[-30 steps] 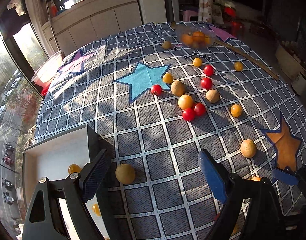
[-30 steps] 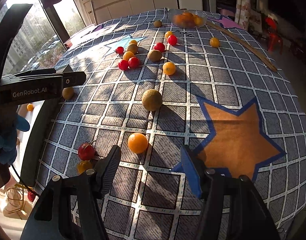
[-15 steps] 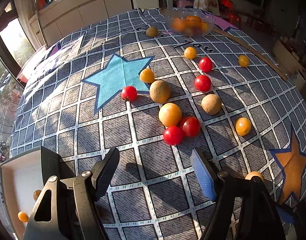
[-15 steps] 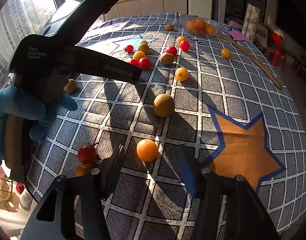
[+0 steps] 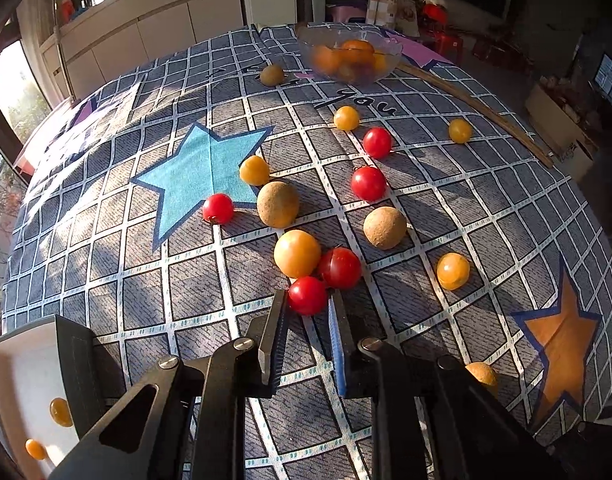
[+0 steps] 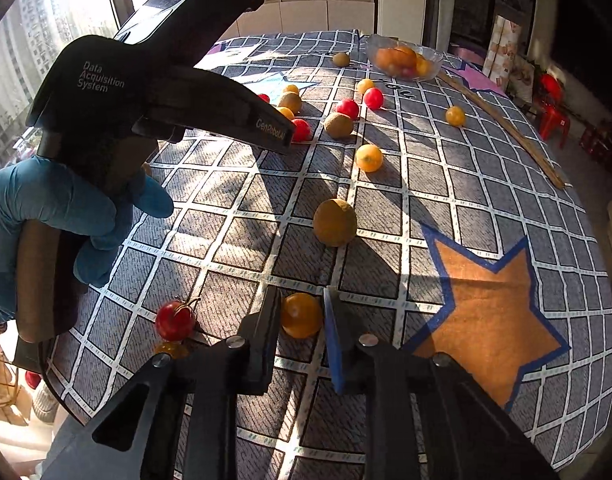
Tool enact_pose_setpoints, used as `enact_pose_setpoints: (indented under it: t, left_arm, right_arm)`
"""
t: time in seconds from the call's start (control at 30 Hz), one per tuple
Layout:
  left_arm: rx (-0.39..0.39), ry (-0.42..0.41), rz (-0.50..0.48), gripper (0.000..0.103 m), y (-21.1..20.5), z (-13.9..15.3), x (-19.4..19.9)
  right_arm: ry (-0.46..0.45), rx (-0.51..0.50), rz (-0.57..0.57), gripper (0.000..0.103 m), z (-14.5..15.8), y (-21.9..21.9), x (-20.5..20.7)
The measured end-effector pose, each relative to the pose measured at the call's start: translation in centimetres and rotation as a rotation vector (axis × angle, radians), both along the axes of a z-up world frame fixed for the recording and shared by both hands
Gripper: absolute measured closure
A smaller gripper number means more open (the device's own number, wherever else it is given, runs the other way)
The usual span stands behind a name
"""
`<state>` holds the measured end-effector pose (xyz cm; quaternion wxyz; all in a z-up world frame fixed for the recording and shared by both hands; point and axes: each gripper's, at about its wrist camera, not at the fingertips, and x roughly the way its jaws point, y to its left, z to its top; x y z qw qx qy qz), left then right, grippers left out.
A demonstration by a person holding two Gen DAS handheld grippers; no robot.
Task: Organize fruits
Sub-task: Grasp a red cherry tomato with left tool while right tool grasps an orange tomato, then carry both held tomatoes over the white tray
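Red, yellow and brown fruits lie scattered on a grid-patterned cloth. My left gripper has narrowed its jaws around a red tomato at the fingertips, next to another red tomato and a yellow fruit. My right gripper has its jaws closed in on an orange-yellow fruit on the cloth. Both fruits rest on the table between the pads. The left gripper's body fills the upper left of the right wrist view.
A white box with small yellow fruits stands at the lower left. A glass bowl of oranges sits at the far edge, beside a wooden stick. A brown fruit and a stemmed red tomato lie near the right gripper.
The left gripper moved forward from the white box to the tomato cluster and narrowed its jaws around a red tomato. The right gripper moved onto the orange-yellow fruit and narrowed its jaws around it.
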<state>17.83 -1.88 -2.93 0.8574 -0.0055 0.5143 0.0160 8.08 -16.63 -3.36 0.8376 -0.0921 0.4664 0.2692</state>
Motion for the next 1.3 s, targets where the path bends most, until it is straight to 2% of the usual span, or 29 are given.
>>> enact_pose_setpoints:
  t: [0.17,0.33,0.73,1.3]
  left_arm:
    - [-0.026,-0.002,0.005,0.082,0.4,0.4,-1.4]
    - [-0.042,-0.024,0.007,0.082,0.8,1.5,-3.5]
    - [-0.070,-0.083,0.015,0.082,1.8,4.2,-10.1]
    - [-0.058,-0.154,0.113,0.082,6.1,6.5,-18.4]
  right_arm:
    - [0.091,0.114,-0.030,0.081,-0.1,-1.6,0.5]
    - [0.122,0.148,-0.058,0.081,-0.1,-2.6,0.4]
    - [0.137,0.163,-0.091,0.081,0.6,-3.9,-0.5]
    - [0.104,0.159,-0.042,0.081,3.4,-1.6,-3.0]
